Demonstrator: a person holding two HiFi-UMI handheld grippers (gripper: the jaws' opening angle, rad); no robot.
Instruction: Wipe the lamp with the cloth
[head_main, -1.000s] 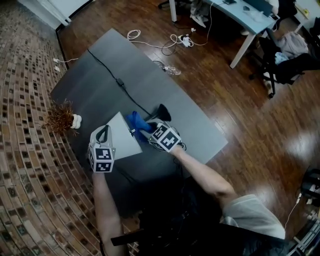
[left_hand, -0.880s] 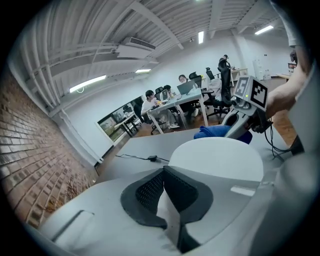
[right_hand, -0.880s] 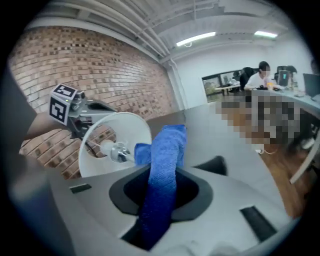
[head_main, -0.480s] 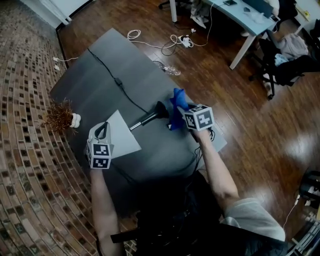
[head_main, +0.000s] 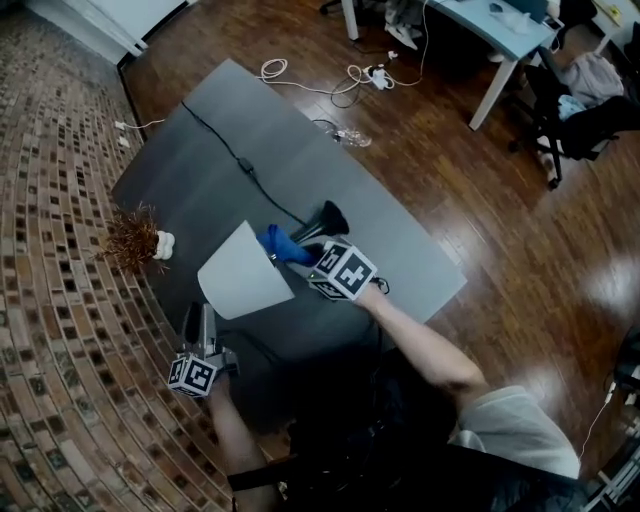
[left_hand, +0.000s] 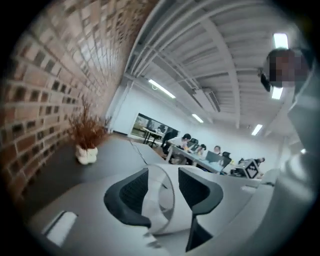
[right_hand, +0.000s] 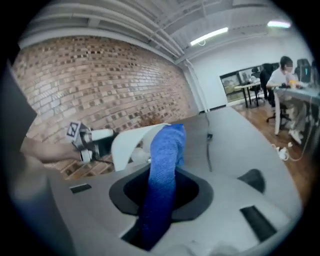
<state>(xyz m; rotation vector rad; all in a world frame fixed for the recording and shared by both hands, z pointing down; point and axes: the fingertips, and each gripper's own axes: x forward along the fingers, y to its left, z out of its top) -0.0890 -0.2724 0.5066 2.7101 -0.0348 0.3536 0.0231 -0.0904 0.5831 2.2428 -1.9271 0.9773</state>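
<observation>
A dark grey table (head_main: 200, 170) stands beside a brick wall (head_main: 50, 250), with a dried brown plant in a white pot (head_main: 138, 240) at its left edge. At lower left, the left gripper (head_main: 200, 322), whose cube carries square black-and-white markers, has just been opening its jaws. They stand apart, and neither pad presses the shade rim seen through the gap. The white-shaded lamp (head_main: 243, 272) lies on its side mid-table, its black base at upper right. Right of it, the right gripper (head_main: 312, 260) is clamped on the blue woven cloth (head_main: 283, 245), whose tip reaches the shade's narrow end. Only the left gripper view shows people at distant desks.
</observation>
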